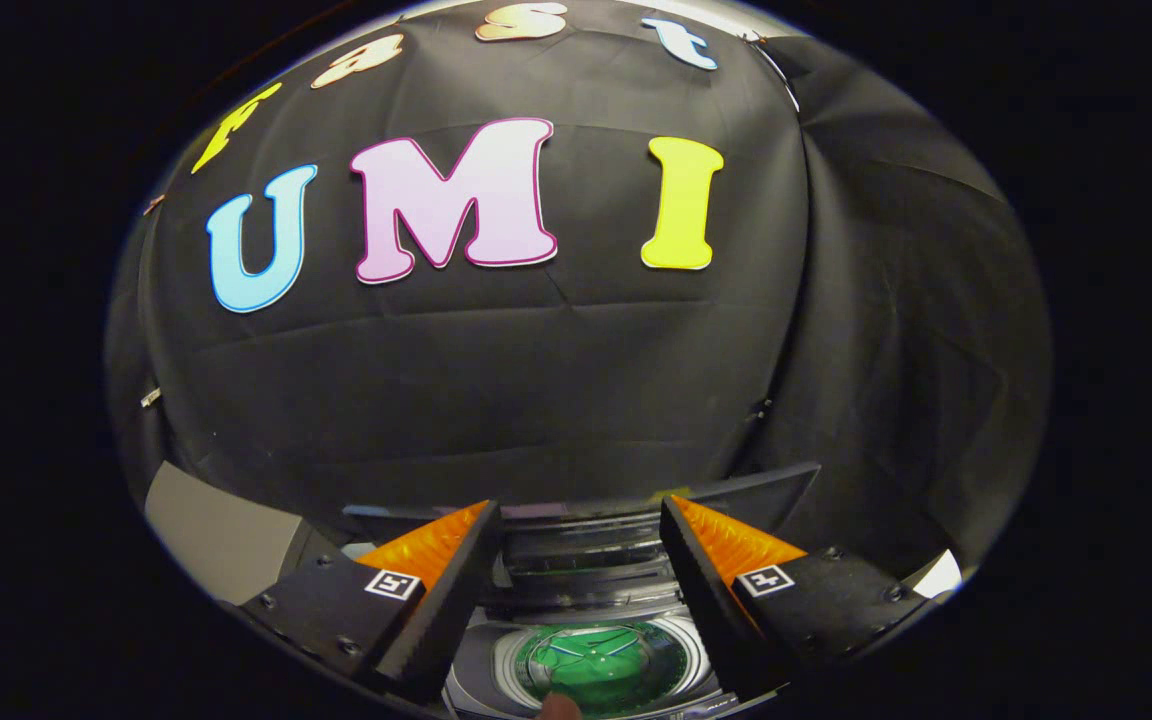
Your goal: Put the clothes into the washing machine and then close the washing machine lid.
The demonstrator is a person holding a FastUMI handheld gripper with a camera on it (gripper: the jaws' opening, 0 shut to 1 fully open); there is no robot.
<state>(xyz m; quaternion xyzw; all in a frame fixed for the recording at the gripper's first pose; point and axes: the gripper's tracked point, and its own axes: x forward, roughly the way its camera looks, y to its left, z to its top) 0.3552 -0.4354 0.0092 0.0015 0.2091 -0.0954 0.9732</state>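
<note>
Wide-spread, empty gripper (581, 520) fingers hover over the washing machine (596, 660) drum holding green clothes (586, 660); a careless lid (586, 555) push might miss.

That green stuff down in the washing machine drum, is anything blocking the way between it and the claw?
Nothing visible does. The claw is open with a bare gap between its fingers, and the green cloth-like mass lies below that gap inside the round drum of the white washing machine. The dark lid stands raised behind, clear of the opening.
</note>
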